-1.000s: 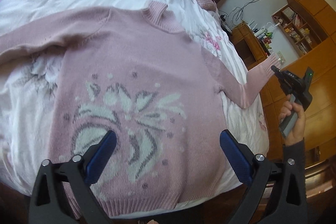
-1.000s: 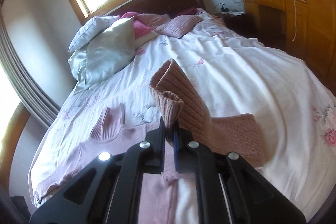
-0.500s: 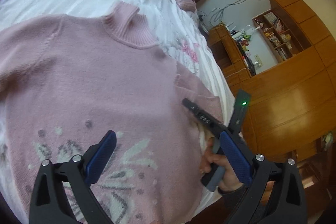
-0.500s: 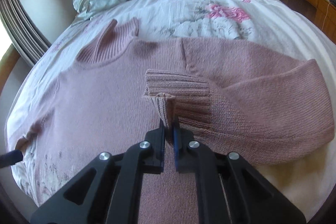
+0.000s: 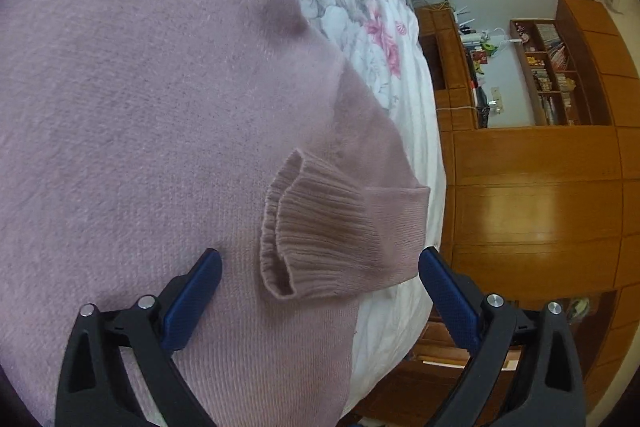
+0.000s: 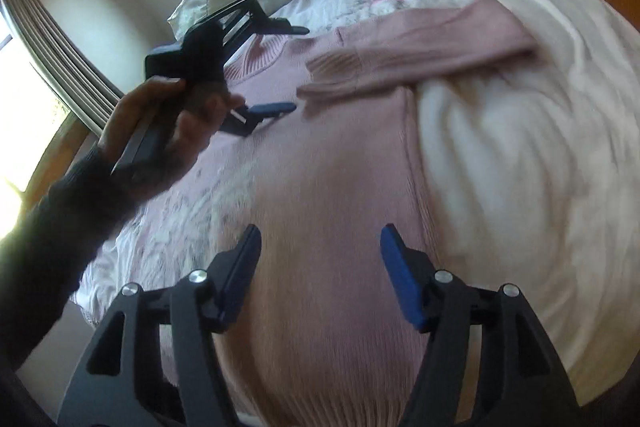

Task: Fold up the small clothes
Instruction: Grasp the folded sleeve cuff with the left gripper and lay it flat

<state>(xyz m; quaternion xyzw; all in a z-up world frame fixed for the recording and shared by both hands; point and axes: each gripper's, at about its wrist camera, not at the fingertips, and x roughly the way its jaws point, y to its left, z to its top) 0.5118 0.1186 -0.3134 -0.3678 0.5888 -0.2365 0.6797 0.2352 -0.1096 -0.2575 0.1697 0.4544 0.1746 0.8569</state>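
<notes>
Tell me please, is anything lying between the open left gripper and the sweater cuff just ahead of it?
Nothing visible is. The left gripper is open above the sweater, and the cuff of the folded-over sleeve lies right ahead between its fingers, uncovered. The right gripper, also open, is lower down over the sweater's body, away from the cuff.

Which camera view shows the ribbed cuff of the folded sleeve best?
The left wrist view: the cuff lies close and sharp on the sweater, ribs visible. In the right wrist view the cuff is farther away and blurred.

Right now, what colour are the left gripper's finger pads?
Blue pads on black arms, clearest in the left wrist view.
</notes>
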